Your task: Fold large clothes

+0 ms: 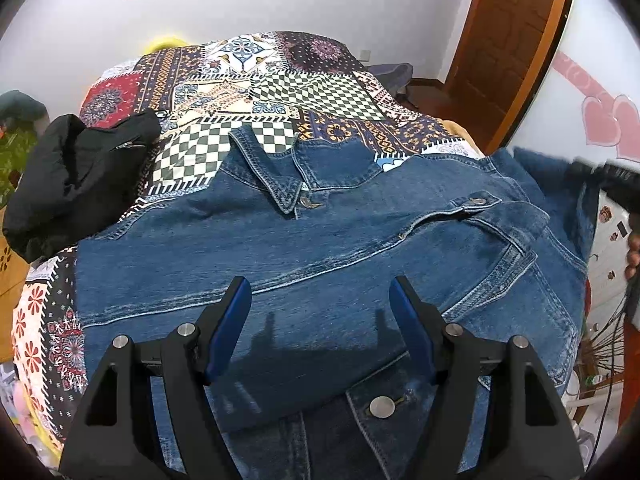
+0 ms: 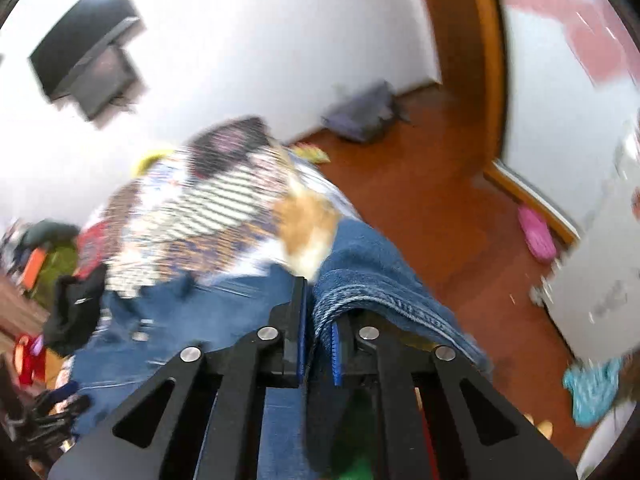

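Observation:
A blue denim jacket [image 1: 320,248] lies front up on a patchwork bedspread [image 1: 280,92], collar toward the far side. My left gripper [image 1: 320,292] is open and empty, just above the jacket's lower front. My right gripper [image 2: 316,300] is shut on a fold of the denim jacket [image 2: 372,280] at the bed's right side; it shows blurred at the right edge of the left wrist view [image 1: 612,184]. The right wrist view is motion-blurred.
A black garment [image 1: 80,176] lies on the bed's left side. A wooden door [image 1: 512,40] and wood floor [image 2: 420,184] are to the right, with a pink slipper [image 2: 536,236] and a grey bag [image 2: 360,116] on the floor.

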